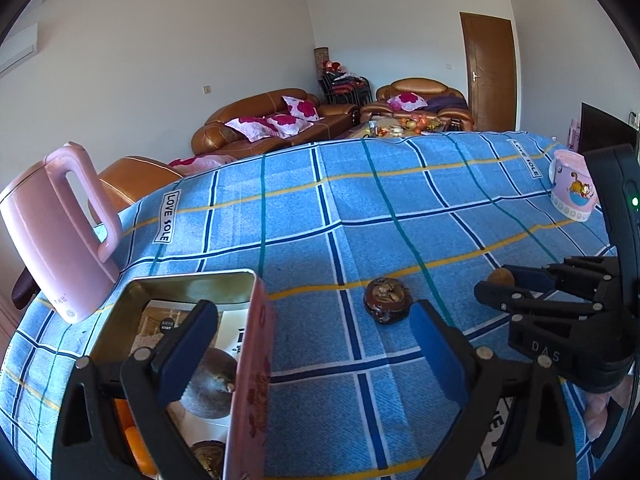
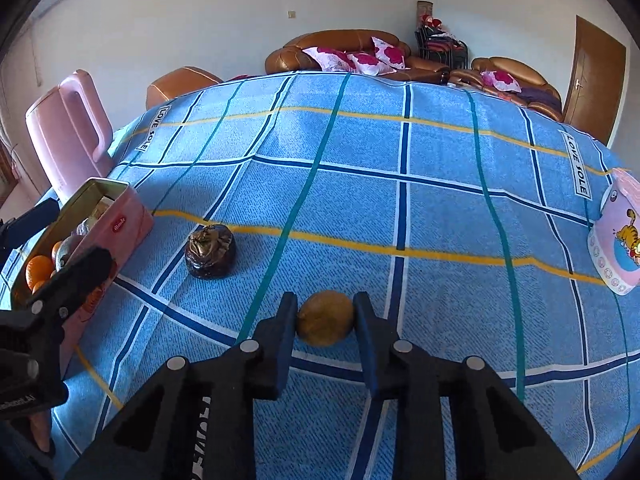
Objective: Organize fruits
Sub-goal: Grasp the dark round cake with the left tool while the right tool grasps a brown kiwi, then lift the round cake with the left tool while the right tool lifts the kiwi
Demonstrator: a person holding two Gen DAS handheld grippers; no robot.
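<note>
brown fruit (image 2: pixel 325 323) sits on the blue checked tabletop (image 2: pixel 400 208) pinched between your right gripper (image 2: pixel 325 334) jaws, while your left gripper (image 1: pixel 316 356) jaws stand spread over the pink tin's (image 1: pixel 250 380) rim.

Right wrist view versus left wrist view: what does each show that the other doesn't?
Only the right wrist view: the right hand-held gripper closed on the round brown fruit, and oranges in the pink rectangular tin. Only the left: the tin's paper lining. Both: the dark wrapped fruit, pink kettle and blue checked cloth.
</note>
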